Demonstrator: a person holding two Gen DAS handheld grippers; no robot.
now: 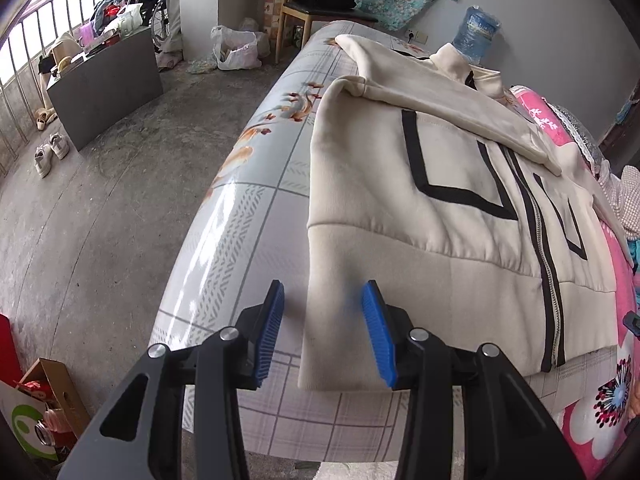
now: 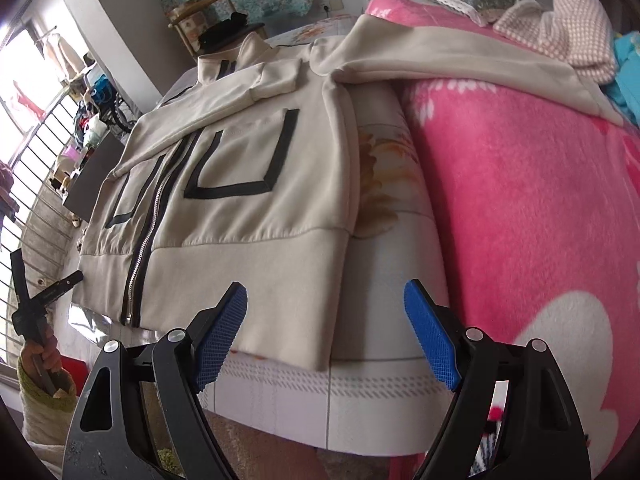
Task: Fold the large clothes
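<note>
Patterned table [image 1: 256, 216] under cream jacket [image 1: 440, 168], left gripper [image 1: 323, 332] and right gripper [image 2: 326, 336] angled down, both parted, holding nothing

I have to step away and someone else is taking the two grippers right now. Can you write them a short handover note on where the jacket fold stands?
Left gripper: open, empty, at the jacket's near hem corner.
Right gripper: open, empty, at the other near hem corner.
The cream zip jacket lies front up, zipped, on the table, its hem toward you.
Done: one sleeve is folded across the chest.
Left: the other sleeve still trails onto the pink blanket; fold it in, then fold the body up from the hem.
</note>
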